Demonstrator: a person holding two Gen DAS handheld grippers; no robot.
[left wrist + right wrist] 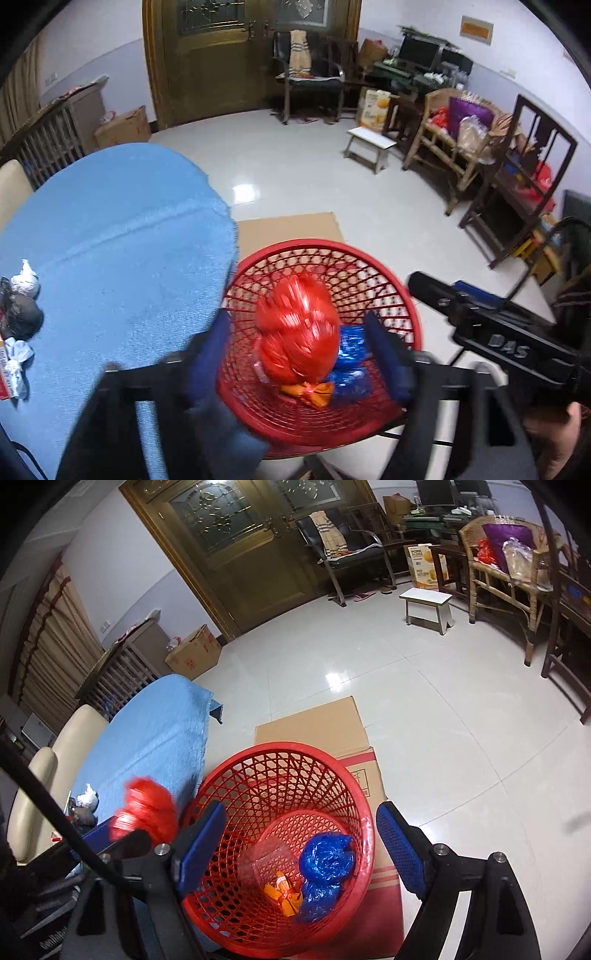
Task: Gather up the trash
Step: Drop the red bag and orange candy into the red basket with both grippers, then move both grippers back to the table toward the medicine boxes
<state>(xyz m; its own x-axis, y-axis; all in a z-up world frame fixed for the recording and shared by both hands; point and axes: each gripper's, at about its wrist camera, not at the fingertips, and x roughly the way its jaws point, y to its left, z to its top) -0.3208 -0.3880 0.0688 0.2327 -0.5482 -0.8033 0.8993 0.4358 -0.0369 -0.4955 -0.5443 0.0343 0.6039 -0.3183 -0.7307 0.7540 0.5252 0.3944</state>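
A red mesh waste basket [373, 258] [354, 775] stands on the floor beside a blue-clothed table [110, 229] [147, 731]. A crumpled red plastic bag [299, 328] [147, 812] is blurred in the air between the spread fingers of my left gripper [295, 350], over the basket's mouth. The basket holds a blue plastic bag [325, 856] [351, 350], an orange wrapper [284, 890] [314, 393] and a clear wrapper [266, 856]. My right gripper [301, 840] is open and empty above the basket.
White, dark and pale crumpled trash pieces [22, 317] [86, 801] lie on the table's left side. Flat cardboard [332, 723] [288, 225] lies under the basket. A white stool [428, 607], chairs and shelves stand farther off on the tiled floor.
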